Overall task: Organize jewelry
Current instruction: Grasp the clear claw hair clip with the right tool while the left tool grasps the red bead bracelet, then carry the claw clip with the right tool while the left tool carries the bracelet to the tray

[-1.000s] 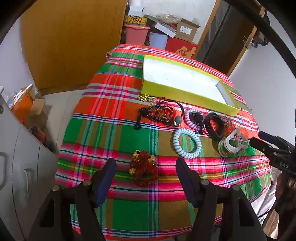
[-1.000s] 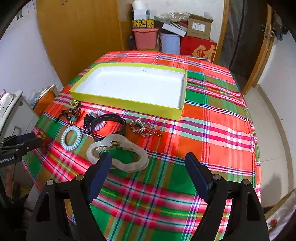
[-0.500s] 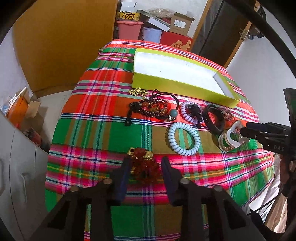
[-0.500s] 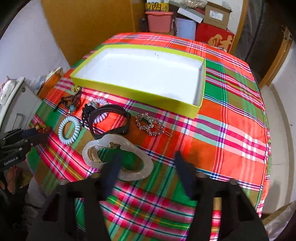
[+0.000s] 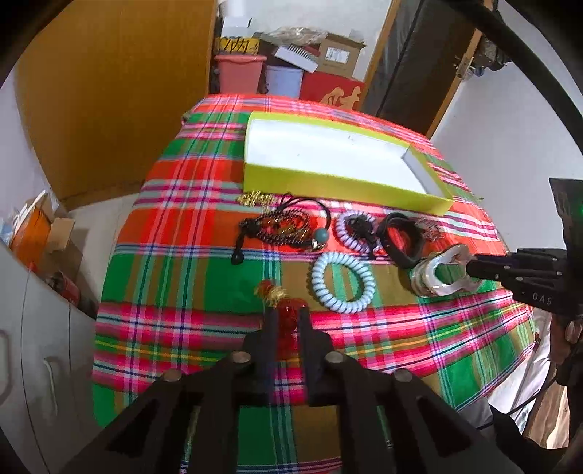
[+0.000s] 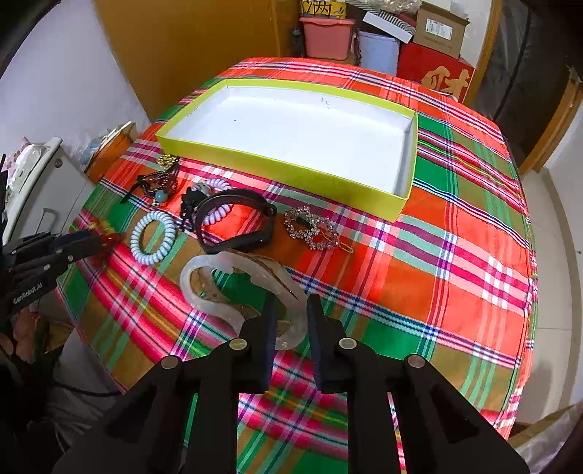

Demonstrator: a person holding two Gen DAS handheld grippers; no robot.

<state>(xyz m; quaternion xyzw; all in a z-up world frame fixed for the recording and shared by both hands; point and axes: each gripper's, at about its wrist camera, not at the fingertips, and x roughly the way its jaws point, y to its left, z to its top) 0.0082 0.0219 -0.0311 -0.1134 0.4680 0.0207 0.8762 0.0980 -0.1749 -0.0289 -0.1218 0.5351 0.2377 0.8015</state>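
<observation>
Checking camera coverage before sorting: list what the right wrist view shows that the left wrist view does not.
Only the right wrist view shows the rhinestone hair clip clearly. Only the left wrist view shows the red beaded bracelet gripped between the left gripper fingers. Both show the yellow-green box, blue spiral hair tie and pearly hair claw, which the right gripper grips.

A round surface draped in a bright red, green and pink plaid cloth (image 6: pixel 455 233) fills the middle of the room. Behind it stands a tall orange-brown wooden panel (image 6: pixel 204 47), and white walls (image 5: pixel 510 120) close in on both sides. At the back, clutter piles up: a pink plastic bin (image 6: pixel 328 34), a pale blue bucket (image 6: pixel 377 51), a red box with a gold character (image 6: pixel 437 74), a brown cardboard carton (image 6: pixel 441 29) on top. A dark doorway with a wooden frame (image 5: pixel 404 69) sits at the far right. Grey cabinet doors (image 5: pixel 32 357) line the left, above a pale floor (image 6: pixel 561 255).
</observation>
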